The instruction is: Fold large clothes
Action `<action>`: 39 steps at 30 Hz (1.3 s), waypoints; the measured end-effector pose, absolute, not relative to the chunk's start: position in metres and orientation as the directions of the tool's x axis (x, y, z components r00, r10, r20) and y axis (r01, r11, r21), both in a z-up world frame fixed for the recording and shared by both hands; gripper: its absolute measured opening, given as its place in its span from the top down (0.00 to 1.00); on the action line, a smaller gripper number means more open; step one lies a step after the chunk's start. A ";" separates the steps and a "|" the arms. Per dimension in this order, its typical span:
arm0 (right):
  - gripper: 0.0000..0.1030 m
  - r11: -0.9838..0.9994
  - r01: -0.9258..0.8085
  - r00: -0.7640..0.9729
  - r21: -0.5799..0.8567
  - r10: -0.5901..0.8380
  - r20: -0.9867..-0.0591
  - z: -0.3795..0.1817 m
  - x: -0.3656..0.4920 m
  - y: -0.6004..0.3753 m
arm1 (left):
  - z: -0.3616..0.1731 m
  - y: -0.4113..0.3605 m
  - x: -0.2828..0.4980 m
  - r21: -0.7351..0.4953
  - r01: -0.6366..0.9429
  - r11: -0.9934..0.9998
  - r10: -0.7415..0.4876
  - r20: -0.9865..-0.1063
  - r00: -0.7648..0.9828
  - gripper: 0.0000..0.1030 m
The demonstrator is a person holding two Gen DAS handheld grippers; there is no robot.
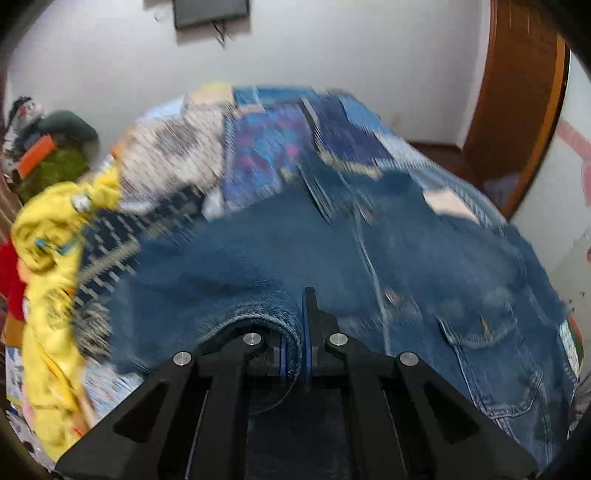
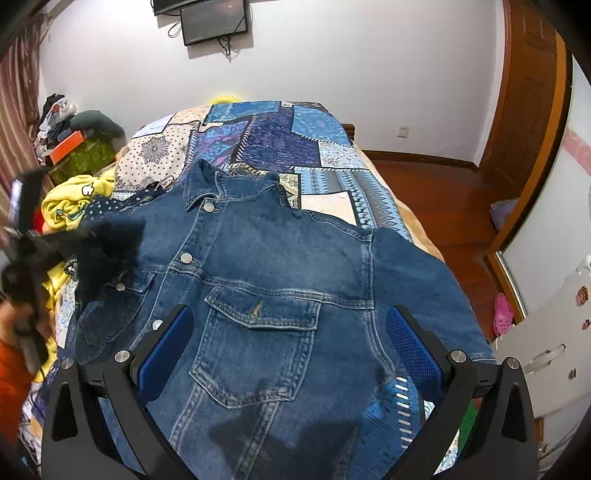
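Observation:
A blue denim jacket (image 2: 277, 258) lies front up on the patchwork bedspread (image 2: 280, 140), collar toward the far wall. My right gripper (image 2: 290, 314) hovers open over its chest pocket, the blue pads wide apart and holding nothing. In the left wrist view, which is blurred by motion, my left gripper (image 1: 299, 332) is shut on a rolled fold of the denim jacket (image 1: 424, 266). From the right wrist view the left gripper (image 2: 26, 251) shows as a black blur at the left edge, with a dark smeared piece of the jacket (image 2: 110, 251) trailing from it.
A yellow garment (image 2: 70, 206) and other clothes are heaped on the bed's left side. Beyond them stands a pile with an orange box (image 2: 66, 146). A wooden door (image 2: 528, 92), wood floor and a white cabinet (image 2: 546, 350) are on the right. A screen (image 2: 214, 20) hangs on the wall.

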State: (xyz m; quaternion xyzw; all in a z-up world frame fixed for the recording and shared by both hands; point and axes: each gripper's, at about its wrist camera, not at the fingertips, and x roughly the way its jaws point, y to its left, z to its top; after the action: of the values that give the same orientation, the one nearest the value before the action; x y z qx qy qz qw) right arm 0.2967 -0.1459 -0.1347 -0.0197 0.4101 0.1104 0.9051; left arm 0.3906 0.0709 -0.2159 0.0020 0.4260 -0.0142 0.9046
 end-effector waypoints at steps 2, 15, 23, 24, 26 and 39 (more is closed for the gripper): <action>0.00 0.975 -0.216 0.638 0.056 0.185 -0.748 -0.135 0.295 -0.149 | -0.233 0.057 0.390 -0.013 0.040 0.999 -0.035 -0.797 0.603 0.94; 0.00 0.969 -0.234 0.626 0.079 0.213 -0.751 -0.139 0.290 -0.144 | -0.243 0.058 0.357 -0.214 0.100 0.972 -0.234 -0.820 0.523 0.41; 0.00 0.965 -0.254 0.622 0.064 0.214 -0.753 -0.143 0.291 -0.130 | -0.213 0.137 0.331 -0.316 -0.033 0.948 -0.228 -0.751 0.620 0.25; 0.00 0.965 -0.256 0.621 0.063 0.214 -0.754 -0.144 0.291 -0.129 | -0.214 0.150 0.330 -0.341 -0.065 0.938 -0.228 -0.746 0.626 0.25; 0.00 0.964 -0.259 0.618 0.059 0.212 -0.757 -0.146 0.292 -0.126 | -0.222 0.181 0.329 -0.420 -0.140 0.897 -0.248 -0.739 0.626 0.25; 0.00 0.967 -0.250 0.597 0.043 0.189 -0.780 -0.156 0.299 -0.120 | -0.311 0.267 0.337 -0.756 -0.376 0.535 -0.445 -0.631 0.635 0.25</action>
State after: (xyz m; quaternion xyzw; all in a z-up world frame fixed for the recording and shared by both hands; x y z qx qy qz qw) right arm 0.2991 -0.1201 -0.1559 -0.0351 0.4317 0.1228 0.8929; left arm 0.3373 0.2668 -0.3112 -0.4814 0.4265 -0.0225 0.7654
